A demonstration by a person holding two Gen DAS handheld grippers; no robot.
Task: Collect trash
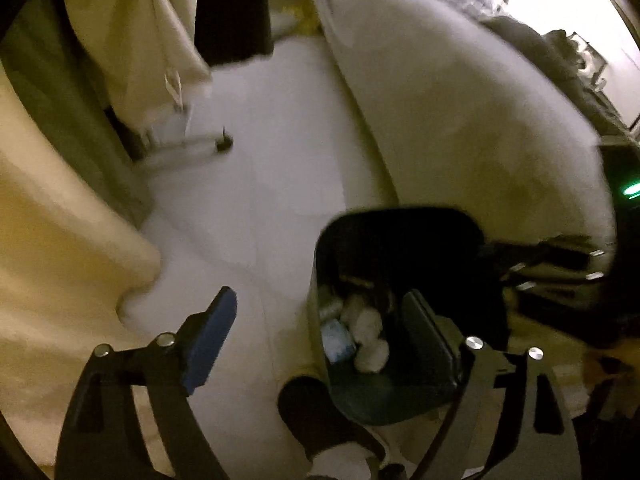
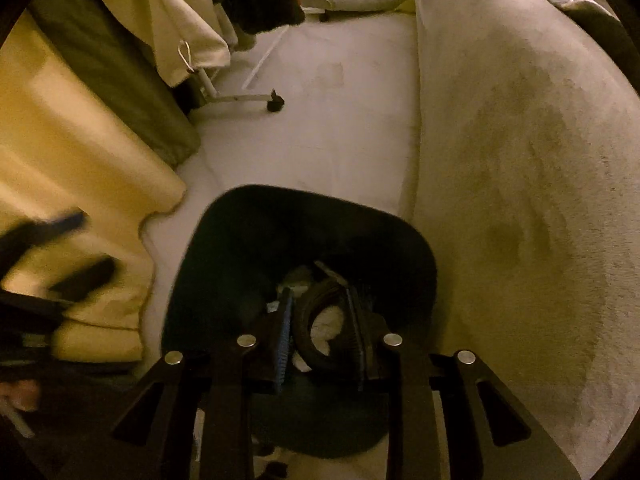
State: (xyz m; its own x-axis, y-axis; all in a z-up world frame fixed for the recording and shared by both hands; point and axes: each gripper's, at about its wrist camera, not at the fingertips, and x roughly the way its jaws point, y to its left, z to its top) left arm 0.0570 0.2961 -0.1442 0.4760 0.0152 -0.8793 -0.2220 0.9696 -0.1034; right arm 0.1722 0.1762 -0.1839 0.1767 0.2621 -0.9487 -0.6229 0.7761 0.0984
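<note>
A black trash bin [image 2: 240, 256] stands on the pale floor, right under both grippers. In the right wrist view my right gripper [image 2: 318, 302] is shut on a dark ring-shaped item [image 2: 306, 332] held over the bin's mouth, and white crumpled paper shows through the ring. In the left wrist view my left gripper [image 1: 320, 300] is open with nothing between its blue pads; its right finger [image 1: 428, 336] overlaps the bin [image 1: 400, 220]. White crumpled tissues [image 1: 370, 336] and a blue-white packet [image 1: 336, 340] lie inside. The right gripper [image 1: 560, 264] shows blurred at the bin's right.
A cream blanket [image 2: 80, 152] hangs at the left, close to the bin. A large grey rug [image 2: 520, 160] fills the right. A white rack leg with a black caster [image 2: 274, 104] stands on the floor [image 2: 332, 120] beyond. What looks like a person's dark-socked foot [image 1: 308, 408] is beside the bin.
</note>
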